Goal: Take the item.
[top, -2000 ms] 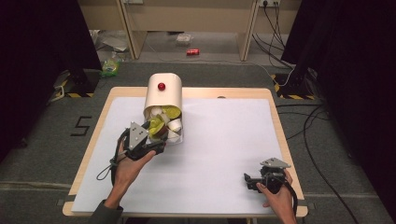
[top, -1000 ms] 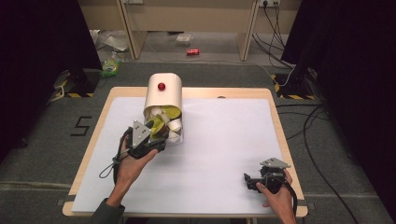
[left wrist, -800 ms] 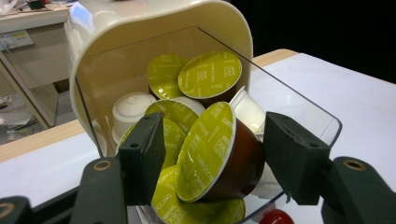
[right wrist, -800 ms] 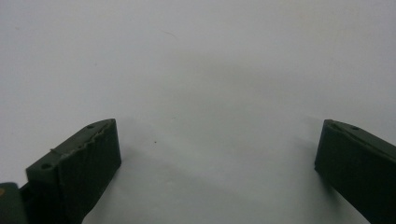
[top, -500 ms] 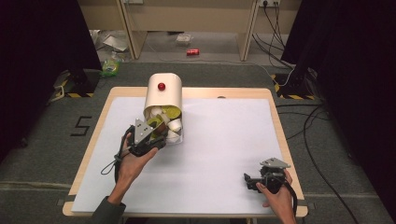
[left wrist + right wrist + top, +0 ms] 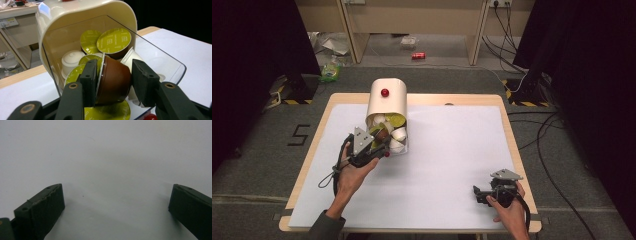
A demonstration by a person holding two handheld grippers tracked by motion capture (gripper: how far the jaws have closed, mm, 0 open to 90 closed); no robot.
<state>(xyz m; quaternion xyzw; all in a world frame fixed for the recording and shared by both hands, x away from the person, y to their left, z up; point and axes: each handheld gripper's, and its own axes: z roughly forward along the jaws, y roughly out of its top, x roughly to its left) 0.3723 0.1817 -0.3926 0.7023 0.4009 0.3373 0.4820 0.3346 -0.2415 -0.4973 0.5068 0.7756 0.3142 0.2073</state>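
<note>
A cream capsule holder (image 6: 386,102) with a red knob (image 6: 385,92) lies on its side at the back left of the white table (image 6: 452,150). Its clear tray (image 6: 160,62) faces me. Inside lie several coffee capsules, some with green foil lids (image 6: 113,41) and some white (image 6: 71,58). My left gripper (image 6: 379,142) is at the tray's mouth, shut on a brown capsule (image 6: 113,82) with a green lid, gripped by its lid and its base. My right gripper (image 6: 477,192) rests near the table's front right, open, with bare table between its fingers (image 6: 42,206).
The table's middle and right are bare white surface. A small red ball (image 6: 387,154) shows just under the left gripper. Beyond the table's far edge are grey floor, cables (image 6: 542,125), wooden furniture legs and a red can (image 6: 418,55).
My left gripper has edged slightly to the right at the tray's mouth, keeping hold of the capsule. The right gripper has not moved.
</note>
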